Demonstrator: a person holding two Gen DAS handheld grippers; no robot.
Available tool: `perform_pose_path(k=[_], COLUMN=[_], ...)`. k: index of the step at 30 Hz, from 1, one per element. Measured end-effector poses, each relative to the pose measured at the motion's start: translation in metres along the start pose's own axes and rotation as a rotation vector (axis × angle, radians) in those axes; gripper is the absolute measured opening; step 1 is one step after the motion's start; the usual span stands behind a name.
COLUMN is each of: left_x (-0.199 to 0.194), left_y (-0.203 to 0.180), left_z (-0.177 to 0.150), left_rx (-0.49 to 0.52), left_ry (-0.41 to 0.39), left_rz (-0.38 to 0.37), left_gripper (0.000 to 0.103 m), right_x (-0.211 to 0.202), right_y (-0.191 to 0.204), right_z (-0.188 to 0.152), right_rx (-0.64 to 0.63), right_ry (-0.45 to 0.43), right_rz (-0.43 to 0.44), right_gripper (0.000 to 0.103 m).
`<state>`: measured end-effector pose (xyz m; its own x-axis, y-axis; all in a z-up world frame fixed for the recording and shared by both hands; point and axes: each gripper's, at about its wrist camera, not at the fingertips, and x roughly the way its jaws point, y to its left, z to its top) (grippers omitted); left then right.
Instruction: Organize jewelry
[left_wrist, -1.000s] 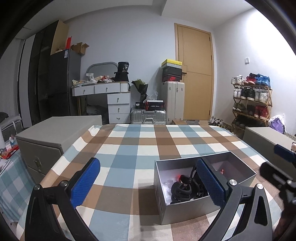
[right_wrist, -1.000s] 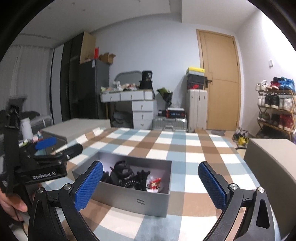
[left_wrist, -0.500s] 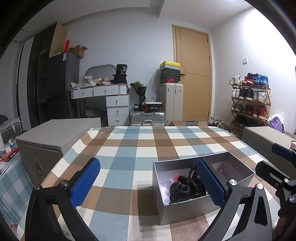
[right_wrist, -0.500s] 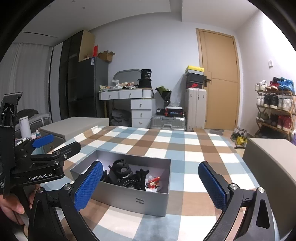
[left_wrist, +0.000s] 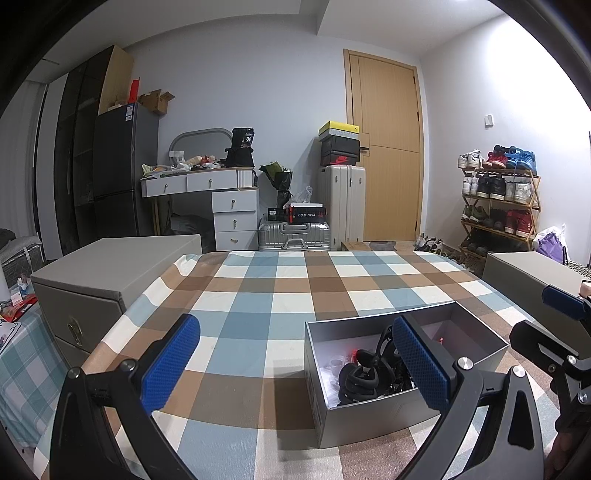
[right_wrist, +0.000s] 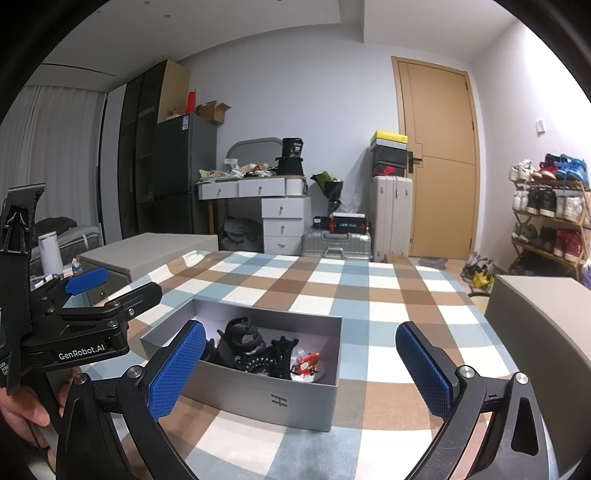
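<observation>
Between the wide-open fingers of the left gripper lies bare checked cloth; the gray box sits by its right finger. The black jewelry and red charm lie near the left finger of the right gripper, also open and holding nothing. The tangled pieces could snag and lift together. Since a second ago, both grippers have only drifted a little.

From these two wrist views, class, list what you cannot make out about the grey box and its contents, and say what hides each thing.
- Left wrist view: the left gripper's right finger covers the middle of the grey box.
- Both views: the black jewelry pile is tangled and too small to count its pieces.
- Right wrist view: the box's near wall hides its floor, and the red piece is too small to identify.
</observation>
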<state>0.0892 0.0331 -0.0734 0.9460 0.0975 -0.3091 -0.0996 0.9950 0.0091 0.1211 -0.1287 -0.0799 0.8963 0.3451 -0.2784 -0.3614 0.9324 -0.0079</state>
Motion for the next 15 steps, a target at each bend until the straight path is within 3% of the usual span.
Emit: perform_pose_path(k=[15], left_x=[0.0001], left_y=[0.0001], left_z=[-0.0004], left_rx=[0.0], left_ry=[0.0], left_rz=[0.0], left_gripper=[0.102], right_x=[-0.0002], right_y=[0.0001], right_z=[0.0002], right_rx=[0.0], right_ry=[0.0], right_rz=[0.0], right_gripper=[0.103])
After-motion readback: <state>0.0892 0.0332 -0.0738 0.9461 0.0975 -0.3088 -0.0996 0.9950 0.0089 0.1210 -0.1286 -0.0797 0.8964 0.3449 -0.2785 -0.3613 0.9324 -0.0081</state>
